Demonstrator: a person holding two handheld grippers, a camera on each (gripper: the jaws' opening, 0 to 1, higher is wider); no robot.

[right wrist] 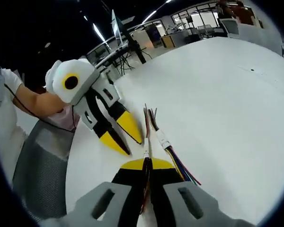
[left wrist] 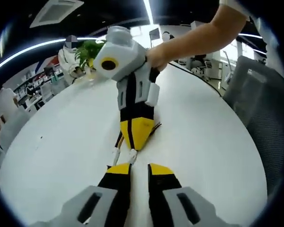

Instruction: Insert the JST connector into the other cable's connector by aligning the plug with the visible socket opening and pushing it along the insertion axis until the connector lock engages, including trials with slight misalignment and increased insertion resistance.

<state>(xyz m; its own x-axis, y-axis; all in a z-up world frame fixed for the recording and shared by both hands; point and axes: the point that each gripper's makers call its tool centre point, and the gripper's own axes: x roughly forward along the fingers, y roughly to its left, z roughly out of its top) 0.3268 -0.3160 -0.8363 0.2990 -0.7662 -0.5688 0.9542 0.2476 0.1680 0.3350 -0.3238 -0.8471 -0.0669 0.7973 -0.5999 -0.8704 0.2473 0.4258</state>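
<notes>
- In the left gripper view my left gripper [left wrist: 139,166], black with yellow tips, stood a little open with a narrow gap between its jaws; nothing lay between them that I could see.
- Just beyond its tips lay two small white plastic connectors [left wrist: 132,154] side by side on the round white table [left wrist: 213,142]; thin coloured wires ran from them towards the far side.
- My right gripper [left wrist: 136,138] came down from the far side in that view, its yellow tips drawn together right over those wires, close to the connectors; my bare forearm [left wrist: 199,35] reached in from the upper right.
- In the right gripper view my right gripper [right wrist: 148,163] was closed on a thin bundle of coloured wires [right wrist: 146,142]; a white connector [right wrist: 146,153] sat on that bundle just past the tips.
- To the right of it lay the second white connector [right wrist: 162,140], apart from the first and unmated; its multicoloured cable [right wrist: 182,168] trailed near along the right jaw.
- My left gripper [right wrist: 128,139] showed at the left in that view, jaws slightly parted, tips near the table and just left of the connectors; whether they touched anything I could not tell.
- A grey mesh chair [right wrist: 40,165] stood at the near left.
</notes>
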